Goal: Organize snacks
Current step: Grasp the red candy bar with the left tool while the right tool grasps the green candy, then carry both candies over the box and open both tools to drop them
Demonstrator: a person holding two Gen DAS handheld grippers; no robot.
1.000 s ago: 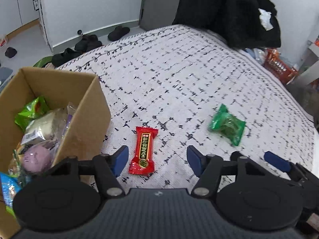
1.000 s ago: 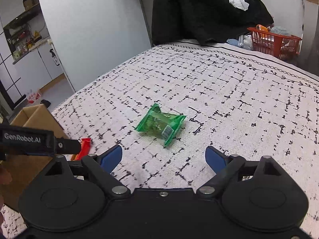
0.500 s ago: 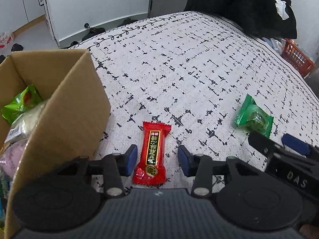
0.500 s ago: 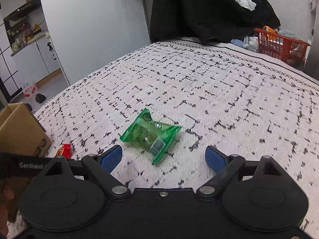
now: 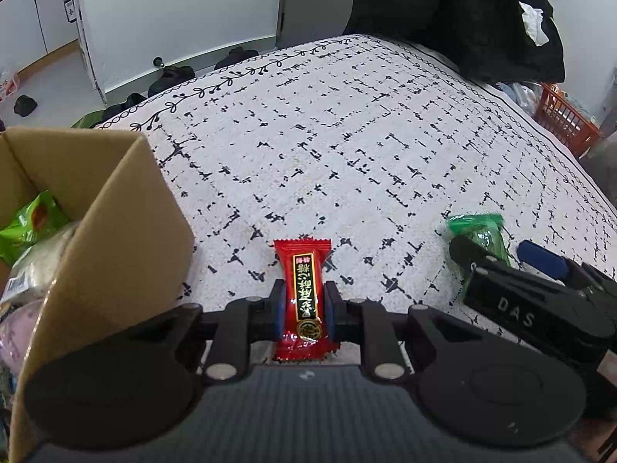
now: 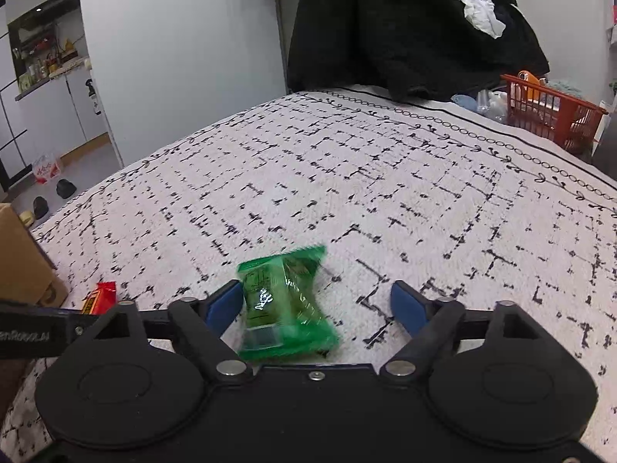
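Both wrist cams sit low, close over bedspread point(image 5: 347, 135), facing black coat point(image 6: 405, 31). Left cam nearer box point(image 5: 115, 231). Shared: red snack point(image 5: 304, 297), green snack point(image 6: 285, 305), basket point(image 6: 551, 115).

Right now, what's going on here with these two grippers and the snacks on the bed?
A person is sorting snacks with a gripper in each hand. The left gripper has shut on the red candy bar, which lies beside the cardboard box already holding other snacks. The right gripper is open around the green snack packet on the patterned bedspread, its left finger at the packet's edge, not yet closed.
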